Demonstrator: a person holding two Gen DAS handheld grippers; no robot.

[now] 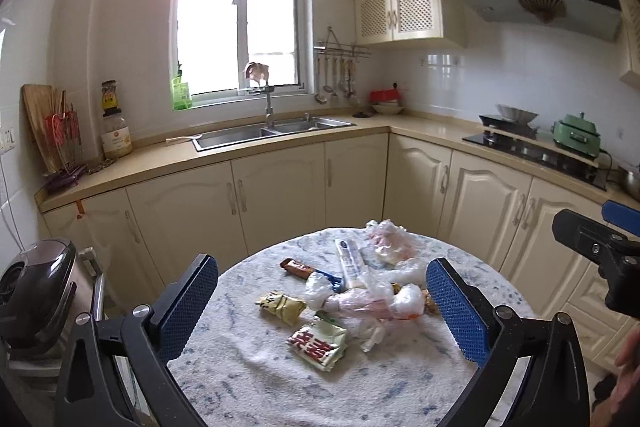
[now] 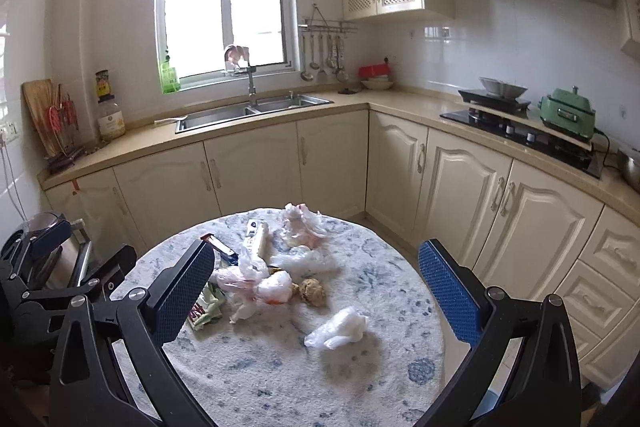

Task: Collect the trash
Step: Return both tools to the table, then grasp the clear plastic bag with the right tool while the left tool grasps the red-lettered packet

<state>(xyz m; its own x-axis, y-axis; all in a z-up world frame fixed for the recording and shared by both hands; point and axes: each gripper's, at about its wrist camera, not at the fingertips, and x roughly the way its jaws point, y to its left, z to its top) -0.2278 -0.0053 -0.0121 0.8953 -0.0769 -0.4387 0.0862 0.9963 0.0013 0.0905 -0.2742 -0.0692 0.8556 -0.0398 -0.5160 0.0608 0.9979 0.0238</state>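
Note:
Trash lies on a round table [image 1: 248, 379] covered by a white and blue cloth. I see a red and white wrapper [image 1: 318, 343], a yellow wrapper [image 1: 280, 306], a brown bar wrapper [image 1: 298, 268], a white tube [image 1: 351, 263] and crumpled clear plastic bags [image 1: 372, 301]. In the right wrist view a loose plastic bag [image 2: 338, 327] lies nearest, with a brown crumpled lump [image 2: 313, 291] behind it. My left gripper [image 1: 322, 303] is open above the pile. My right gripper [image 2: 316, 293] is open above the table [image 2: 380, 383] and empty.
Cream kitchen cabinets [image 1: 280, 187] wrap around behind the table, with a steel sink [image 1: 272, 131] under the window. A stove [image 1: 536, 151] and green appliance [image 1: 576, 139] stand on the right counter. A dark appliance [image 1: 36, 291] stands left of the table.

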